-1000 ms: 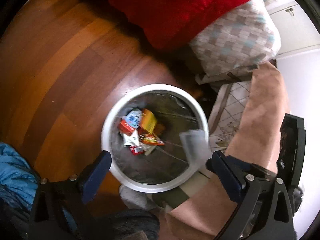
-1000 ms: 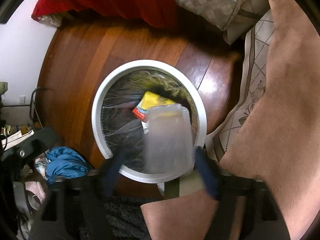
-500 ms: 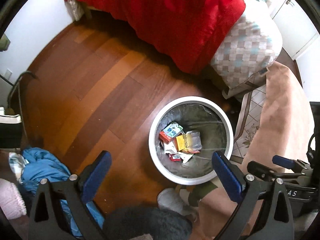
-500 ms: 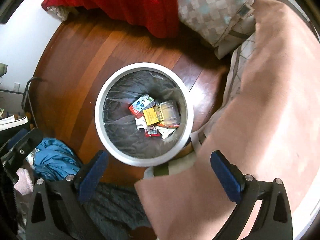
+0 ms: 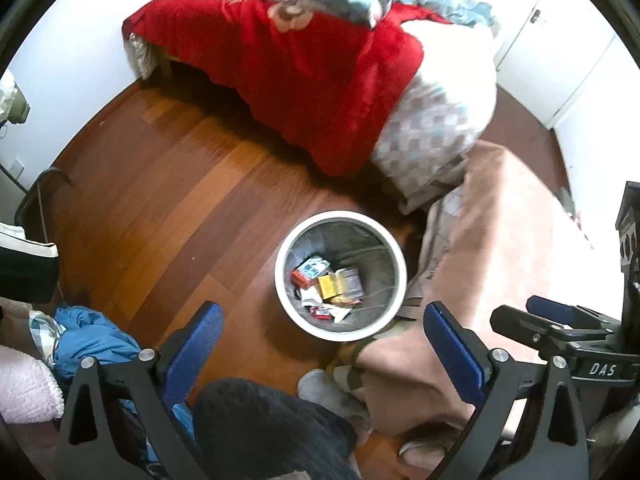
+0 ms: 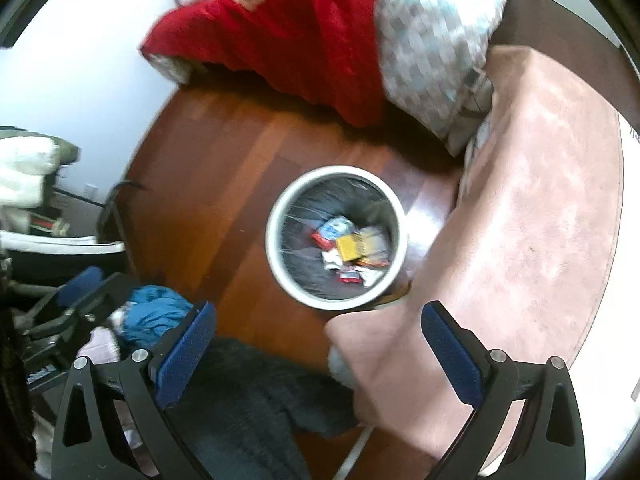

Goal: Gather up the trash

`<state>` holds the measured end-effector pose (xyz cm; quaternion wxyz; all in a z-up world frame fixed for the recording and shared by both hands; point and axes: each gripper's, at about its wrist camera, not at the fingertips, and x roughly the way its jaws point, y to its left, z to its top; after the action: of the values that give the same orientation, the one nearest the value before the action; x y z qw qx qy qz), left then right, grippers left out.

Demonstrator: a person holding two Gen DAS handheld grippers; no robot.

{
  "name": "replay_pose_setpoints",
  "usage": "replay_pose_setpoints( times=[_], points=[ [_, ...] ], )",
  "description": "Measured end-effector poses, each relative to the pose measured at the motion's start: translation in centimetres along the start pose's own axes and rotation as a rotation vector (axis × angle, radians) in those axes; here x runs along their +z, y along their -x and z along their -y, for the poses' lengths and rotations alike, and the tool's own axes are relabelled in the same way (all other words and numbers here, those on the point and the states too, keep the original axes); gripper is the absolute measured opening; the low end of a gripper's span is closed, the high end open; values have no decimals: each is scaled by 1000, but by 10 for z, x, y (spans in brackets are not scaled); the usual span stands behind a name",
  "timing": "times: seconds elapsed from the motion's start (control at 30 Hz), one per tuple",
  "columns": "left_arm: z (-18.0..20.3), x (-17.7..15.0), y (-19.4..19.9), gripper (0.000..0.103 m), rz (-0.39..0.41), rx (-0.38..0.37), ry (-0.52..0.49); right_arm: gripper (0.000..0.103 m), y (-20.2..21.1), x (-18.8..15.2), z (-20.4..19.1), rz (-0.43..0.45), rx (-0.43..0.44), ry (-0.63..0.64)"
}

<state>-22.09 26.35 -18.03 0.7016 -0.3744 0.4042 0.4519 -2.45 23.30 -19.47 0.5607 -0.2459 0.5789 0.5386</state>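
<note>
Blurry wrappers [image 6: 352, 248] jumbled in the round, white-rimmed bin [image 6: 276, 248] at twelve o'clock; both the left gripper [image 5: 324, 344] and right gripper [image 6: 318, 340] gape wide, empty.

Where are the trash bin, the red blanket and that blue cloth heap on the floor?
trash bin [image 5: 280, 280]: left wrist view, white rim, left side.
red blanket [image 5: 312, 72]: left wrist view, middle of the draped part.
blue cloth heap [image 6: 154, 314]: right wrist view, top of the crumpled pile.
</note>
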Motion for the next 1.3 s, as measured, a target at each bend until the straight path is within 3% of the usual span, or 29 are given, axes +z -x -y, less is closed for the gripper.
replay_pose_setpoints(
  times=[0.37,0.63,1.3],
  points=[
    [13,-1,86,102,61,-113,-16,103,94,-18,-32,80,98,89],
    [15,-2,115,102,67,-154,-22,103,131,-23,-41,87,139,109],
    [13,-6,107,103,45,-180,-24,103,117,-20,-39,37,89,131]
  ],
)
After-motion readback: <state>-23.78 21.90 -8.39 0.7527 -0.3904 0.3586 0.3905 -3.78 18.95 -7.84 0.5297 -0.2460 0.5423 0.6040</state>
